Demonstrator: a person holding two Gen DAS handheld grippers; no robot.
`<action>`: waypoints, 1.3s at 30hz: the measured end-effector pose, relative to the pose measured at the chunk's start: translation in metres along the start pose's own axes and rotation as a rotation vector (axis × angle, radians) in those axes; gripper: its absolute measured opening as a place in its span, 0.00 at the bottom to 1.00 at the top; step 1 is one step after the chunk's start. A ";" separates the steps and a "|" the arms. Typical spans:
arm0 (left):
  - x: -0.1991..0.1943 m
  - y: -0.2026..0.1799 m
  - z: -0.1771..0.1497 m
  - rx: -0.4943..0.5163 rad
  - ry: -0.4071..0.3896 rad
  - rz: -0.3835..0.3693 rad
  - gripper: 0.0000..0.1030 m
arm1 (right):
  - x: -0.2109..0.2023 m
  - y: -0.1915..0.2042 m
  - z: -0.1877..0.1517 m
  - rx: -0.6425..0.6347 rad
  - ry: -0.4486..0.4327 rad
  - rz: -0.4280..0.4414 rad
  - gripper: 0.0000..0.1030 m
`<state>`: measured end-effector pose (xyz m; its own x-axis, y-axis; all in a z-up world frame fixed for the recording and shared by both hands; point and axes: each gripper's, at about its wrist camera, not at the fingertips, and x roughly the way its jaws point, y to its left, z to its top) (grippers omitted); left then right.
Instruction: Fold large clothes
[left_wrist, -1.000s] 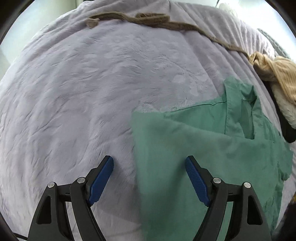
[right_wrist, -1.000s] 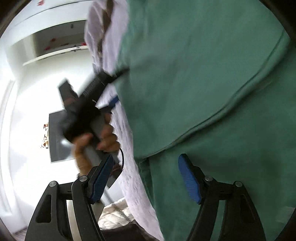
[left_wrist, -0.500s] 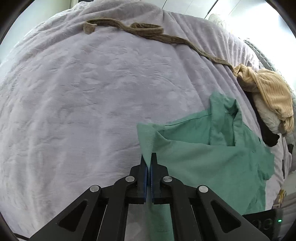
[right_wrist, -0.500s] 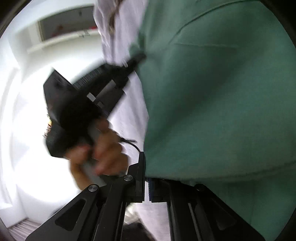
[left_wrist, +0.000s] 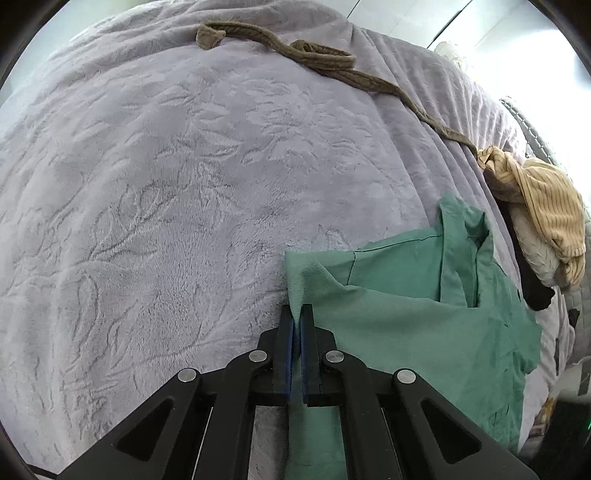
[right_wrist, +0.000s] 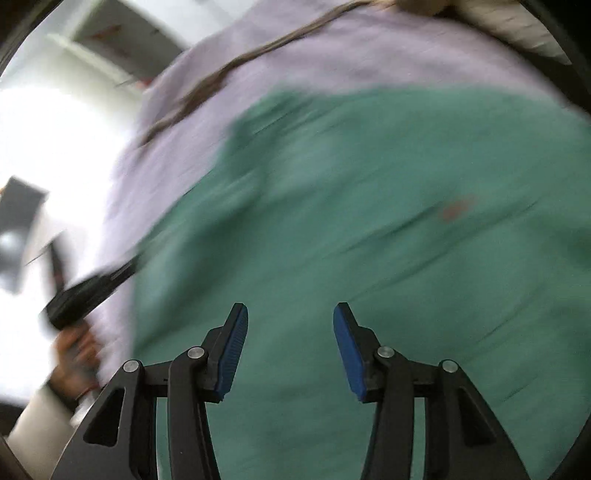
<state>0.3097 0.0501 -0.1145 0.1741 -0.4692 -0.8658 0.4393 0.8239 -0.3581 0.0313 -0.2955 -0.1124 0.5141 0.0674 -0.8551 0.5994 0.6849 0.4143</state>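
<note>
A green shirt (left_wrist: 417, 321) lies on the lilac blanket (left_wrist: 177, 206), collar toward the right. My left gripper (left_wrist: 296, 314) is shut on the shirt's ribbed left corner, and the cloth rises in a fold between its blue pads. In the blurred right wrist view the green shirt (right_wrist: 369, 206) fills most of the picture. My right gripper (right_wrist: 290, 314) hangs above it, its jaws opening with nothing between them. The left gripper's black body (right_wrist: 88, 291) and the hand holding it (right_wrist: 74, 350) show at the left edge.
A brown knitted belt (left_wrist: 325, 62) snakes across the blanket's far side. A tan striped garment (left_wrist: 546, 206) is piled over white and black clothes at the right edge. The blanket (right_wrist: 332, 51) ends at the left, where a bright room shows.
The left gripper shut on the shirt's corner and has lifted it slightly. The right gripper shut, then let go and swung away; its view now looks down on the shirt.
</note>
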 end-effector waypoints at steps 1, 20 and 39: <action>0.000 -0.002 0.000 0.008 -0.002 0.010 0.04 | 0.001 -0.016 0.014 0.012 -0.026 -0.043 0.51; 0.004 -0.034 0.014 0.054 -0.023 0.109 0.91 | 0.034 -0.017 0.034 -0.058 0.037 -0.100 0.16; -0.004 0.011 0.002 -0.041 -0.116 0.287 0.10 | 0.021 -0.030 0.064 -0.102 -0.038 -0.195 0.40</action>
<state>0.3158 0.0607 -0.1145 0.3865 -0.2465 -0.8887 0.3220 0.9391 -0.1205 0.0639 -0.3608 -0.1228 0.4189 -0.0994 -0.9026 0.6253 0.7523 0.2073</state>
